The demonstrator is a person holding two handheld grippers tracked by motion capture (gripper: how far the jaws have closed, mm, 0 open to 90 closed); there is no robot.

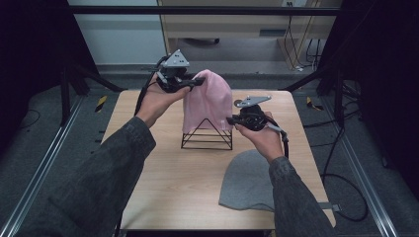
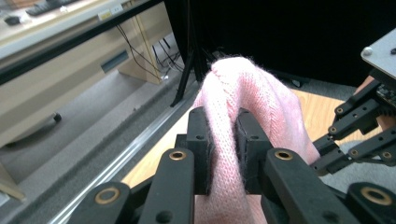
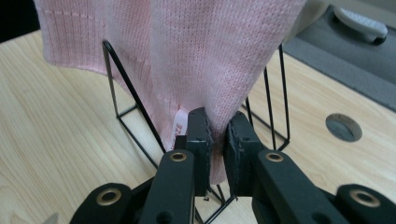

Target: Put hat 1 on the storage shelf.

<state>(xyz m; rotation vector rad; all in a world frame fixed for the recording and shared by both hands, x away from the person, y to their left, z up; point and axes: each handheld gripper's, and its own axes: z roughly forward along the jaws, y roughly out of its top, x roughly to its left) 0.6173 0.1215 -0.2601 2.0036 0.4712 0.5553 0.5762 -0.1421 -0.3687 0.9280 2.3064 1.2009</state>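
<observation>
While the high view took in both arms together, each gripper view gave what it could not: how the jaws actually sat on the cloth. Closest to the person, on the near right part of the wooden surface [image 1: 163,187], a grey beanie [image 1: 247,180] lay flat, just behind and below the right hand-held gripper [image 1: 231,120], with the right sleeve crossing over its edge. That gripper was clamped on the lower hem of the pink beanie [image 1: 207,101], at the cloth's right side. From the right gripper view, the right hand-held gripper [image 3: 217,133] had its two pads pressed on a fold of the pink beanie [image 3: 187,56] directly ahead of it, and a small white label [image 3: 180,128] with red print hung from the hem just beside one jaw; the writing was too small to read. Under the cloth stood a black wire stand [image 3: 135,107], shaped like a pyramid, its base resting on the surface [image 3: 56,121]; the high view showed the black wire stand [image 1: 206,134] between the two hands. Farther off and higher, the left hand-held gripper [image 1: 197,81] pinched the pink beanie near its crown. In the left gripper view, the left hand-held gripper [image 2: 225,135] was closed on a ridge of pink knit [image 2: 247,98] rising ahead of it, with the right tool's black linkage farther off at one side.
</observation>
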